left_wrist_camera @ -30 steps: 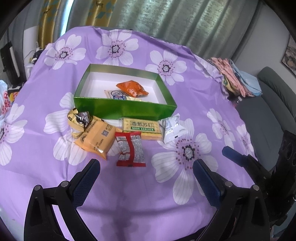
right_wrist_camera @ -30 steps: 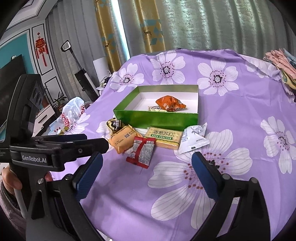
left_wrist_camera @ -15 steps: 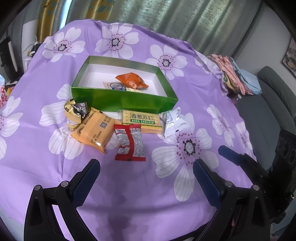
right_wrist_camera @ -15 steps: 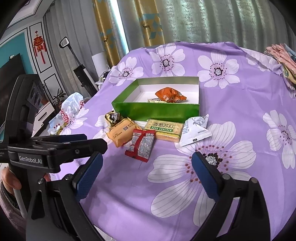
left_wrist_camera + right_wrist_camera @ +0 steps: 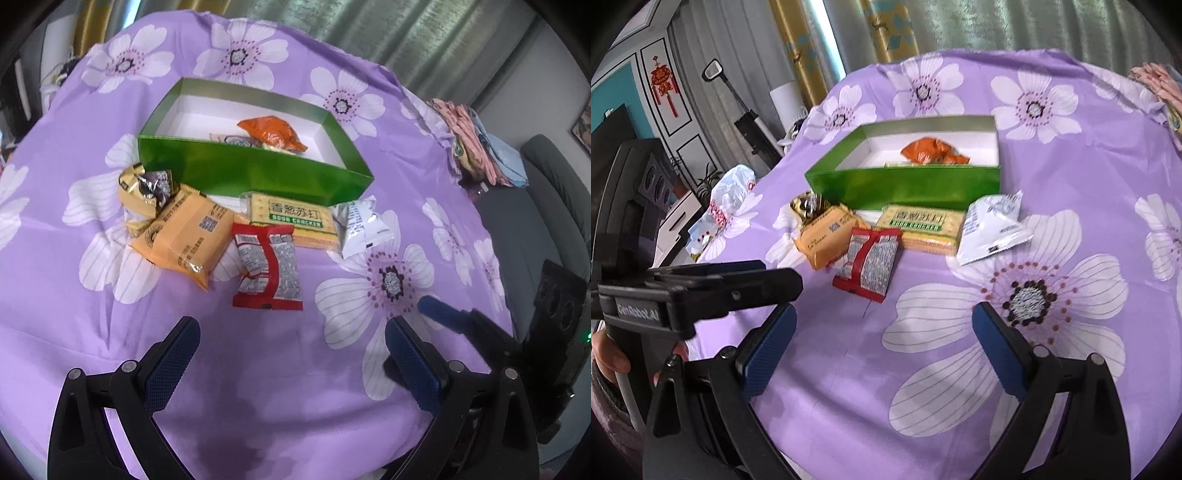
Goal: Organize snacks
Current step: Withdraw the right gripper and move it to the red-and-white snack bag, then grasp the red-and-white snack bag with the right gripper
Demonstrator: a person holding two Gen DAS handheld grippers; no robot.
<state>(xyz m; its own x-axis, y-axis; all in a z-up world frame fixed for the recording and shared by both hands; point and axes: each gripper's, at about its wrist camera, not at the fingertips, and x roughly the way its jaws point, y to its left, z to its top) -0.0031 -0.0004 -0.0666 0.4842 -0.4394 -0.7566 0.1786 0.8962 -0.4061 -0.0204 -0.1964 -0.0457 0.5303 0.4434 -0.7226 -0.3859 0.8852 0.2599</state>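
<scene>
A green box (image 5: 255, 173) (image 5: 905, 186) sits on the purple flowered cloth and holds an orange packet (image 5: 271, 133) (image 5: 932, 151) and a smaller wrapped snack. In front of it lie a red packet (image 5: 267, 271) (image 5: 870, 262), a yellow cracker pack (image 5: 293, 219) (image 5: 925, 223), an orange-yellow pack (image 5: 184, 236) (image 5: 827, 232), a white pouch (image 5: 364, 225) (image 5: 995, 229) and a gold-and-black snack (image 5: 146, 188) (image 5: 807, 205). My left gripper (image 5: 291, 350) is open, low and just short of the red packet. My right gripper (image 5: 882, 339) is open too, empty, beside the left.
Folded clothes (image 5: 476, 144) lie at the table's far right edge, with a grey sofa (image 5: 546, 206) beyond. A white plastic bag (image 5: 727, 201) and a cabinet stand off the table's left side. Curtains hang behind.
Both grippers have moved forward and lower toward the row of snacks, which now fill more of each view. Nothing on the table has shifted.
</scene>
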